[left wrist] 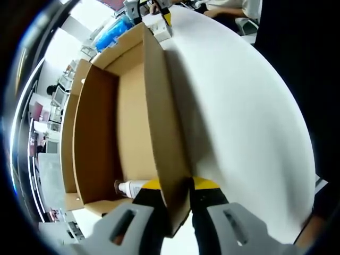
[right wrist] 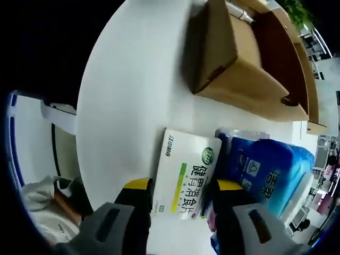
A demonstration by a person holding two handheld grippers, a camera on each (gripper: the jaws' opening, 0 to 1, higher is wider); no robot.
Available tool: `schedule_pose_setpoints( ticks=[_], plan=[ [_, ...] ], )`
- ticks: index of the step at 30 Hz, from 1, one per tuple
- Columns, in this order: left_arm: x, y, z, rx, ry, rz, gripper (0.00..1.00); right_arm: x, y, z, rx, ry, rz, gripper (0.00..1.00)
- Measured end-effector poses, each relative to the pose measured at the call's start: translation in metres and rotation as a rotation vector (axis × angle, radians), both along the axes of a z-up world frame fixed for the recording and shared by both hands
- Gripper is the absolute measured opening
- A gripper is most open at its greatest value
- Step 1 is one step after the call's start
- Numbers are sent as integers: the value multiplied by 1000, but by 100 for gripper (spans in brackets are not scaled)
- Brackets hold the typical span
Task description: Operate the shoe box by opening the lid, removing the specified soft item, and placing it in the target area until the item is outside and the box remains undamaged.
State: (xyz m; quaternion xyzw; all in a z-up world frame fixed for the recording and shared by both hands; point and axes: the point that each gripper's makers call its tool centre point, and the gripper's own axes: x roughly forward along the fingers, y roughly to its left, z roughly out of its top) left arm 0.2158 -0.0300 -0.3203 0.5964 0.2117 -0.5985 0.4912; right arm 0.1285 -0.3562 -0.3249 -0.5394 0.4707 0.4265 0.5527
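The brown cardboard shoe box (left wrist: 101,122) lies open on the white table (left wrist: 239,106). My left gripper (left wrist: 176,186) is shut on one upright cardboard panel (left wrist: 159,106) of the box; I cannot tell whether it is a wall or the lid. A small white tube (left wrist: 130,187) lies inside the box by my left jaw. In the right gripper view, my right gripper (right wrist: 184,186) is shut on a white packet (right wrist: 188,164) with green print, just outside the shoe box (right wrist: 249,58). That right gripper (left wrist: 159,16) also appears past the far end of the box.
A blue tissue pack (right wrist: 265,170) lies right beside the white packet; the same blue pack (left wrist: 114,29) lies behind the box. The table's curved edge (right wrist: 93,95) runs close by. A person's sleeve and hand (right wrist: 53,204) are beyond it. Office furniture (left wrist: 53,106) stands behind.
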Motion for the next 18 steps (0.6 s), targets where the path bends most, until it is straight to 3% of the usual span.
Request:
schedule_pose_setpoints(
  ticks=[5,10,13,18],
  plan=[
    [0,0,0,0,0,0,14,-5,3,11,45,-37,-45,44],
    [0,0,0,0,-1,0,14,-13,-6,3,41,-23,-107,34],
    [0,0,0,0,-1,0,14,-16,-9,-1,34,-9,-108,25],
    [0,0,0,1,-2,1,14,-13,-11,-2,21,-17,-91,23]
  ],
)
